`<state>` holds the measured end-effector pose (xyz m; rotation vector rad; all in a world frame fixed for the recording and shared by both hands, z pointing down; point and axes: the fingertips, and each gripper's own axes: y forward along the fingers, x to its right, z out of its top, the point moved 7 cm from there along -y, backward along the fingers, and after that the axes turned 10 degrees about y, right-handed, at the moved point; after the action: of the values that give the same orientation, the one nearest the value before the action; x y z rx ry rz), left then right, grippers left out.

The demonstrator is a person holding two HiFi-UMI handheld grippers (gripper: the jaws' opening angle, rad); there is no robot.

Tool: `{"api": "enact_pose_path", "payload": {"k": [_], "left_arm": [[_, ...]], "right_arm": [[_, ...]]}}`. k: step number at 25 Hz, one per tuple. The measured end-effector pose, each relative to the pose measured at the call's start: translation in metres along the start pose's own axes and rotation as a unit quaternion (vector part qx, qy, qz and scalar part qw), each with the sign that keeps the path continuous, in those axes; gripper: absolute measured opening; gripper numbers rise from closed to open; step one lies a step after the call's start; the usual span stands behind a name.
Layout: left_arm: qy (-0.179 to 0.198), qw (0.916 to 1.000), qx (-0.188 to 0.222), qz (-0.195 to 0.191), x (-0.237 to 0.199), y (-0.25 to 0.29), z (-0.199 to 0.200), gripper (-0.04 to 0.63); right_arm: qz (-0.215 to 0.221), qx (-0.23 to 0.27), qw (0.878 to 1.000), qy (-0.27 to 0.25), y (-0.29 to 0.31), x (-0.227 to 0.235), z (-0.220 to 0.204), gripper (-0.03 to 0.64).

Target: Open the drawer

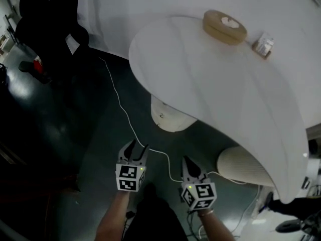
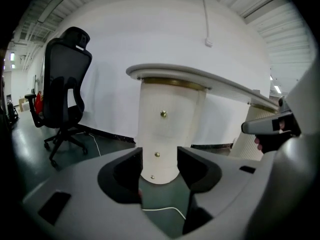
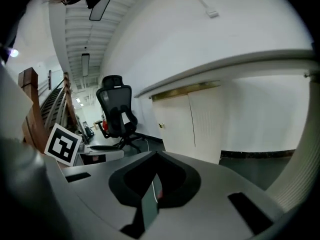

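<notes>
A cream, rounded drawer pedestal (image 1: 169,116) stands under the left end of the white curved table (image 1: 210,79). In the left gripper view the pedestal (image 2: 165,129) faces me with three small brass knobs, the top knob (image 2: 163,114) highest. My left gripper (image 1: 137,147) hangs above the floor short of the pedestal; its jaws (image 2: 159,169) stand open with nothing between them and frame the lower knobs. My right gripper (image 1: 186,160) is beside it on the right, its jaws (image 3: 156,176) shut and empty. The right gripper view shows the pedestal (image 3: 175,126) further off.
A white cable (image 1: 125,114) runs across the dark floor between the grippers. A black office chair (image 1: 50,19) stands far left. A ribbed cream pedestal (image 1: 244,167) sits on the right. On the tabletop lie a round wooden box (image 1: 224,26) and a small packet (image 1: 263,45).
</notes>
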<state>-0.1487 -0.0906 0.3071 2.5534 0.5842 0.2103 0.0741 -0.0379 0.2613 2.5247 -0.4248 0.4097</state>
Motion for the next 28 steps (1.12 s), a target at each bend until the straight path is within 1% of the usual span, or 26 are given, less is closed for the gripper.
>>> {"api": "enact_pose_path", "payload": {"k": [4,11,17,21,25,28], "left_arm": [[0.000,1.0000,0.001,-0.005,0.005,0.046,-0.046,0.196],[0.017,0.9997,0.006,-0.015,0.008,0.125,-0.115,0.196],[0.034,0.9993,0.008,-0.016,0.006,0.194,-0.181,0.196],[0.047,0.9986,0.009,-0.021,0.003,0.228,-0.209,0.196],[0.052,0.9983,0.010,-0.024,0.001,0.258,-0.230,0.196],[0.056,0.9980,0.014,-0.024,-0.002,0.282,-0.245,0.196]], "right_arm": [[0.005,0.002,1.000,-0.013,0.034,0.026,-0.044,0.003],[0.006,0.010,0.999,-0.032,0.090,0.072,-0.111,0.003],[0.018,0.024,0.998,-0.047,0.142,0.113,-0.173,0.003],[0.016,0.029,0.998,-0.057,0.168,0.127,-0.197,0.003],[0.011,0.037,0.997,-0.072,0.191,0.146,-0.218,0.003],[0.010,0.045,0.996,-0.070,0.207,0.159,-0.231,0.003]]}}
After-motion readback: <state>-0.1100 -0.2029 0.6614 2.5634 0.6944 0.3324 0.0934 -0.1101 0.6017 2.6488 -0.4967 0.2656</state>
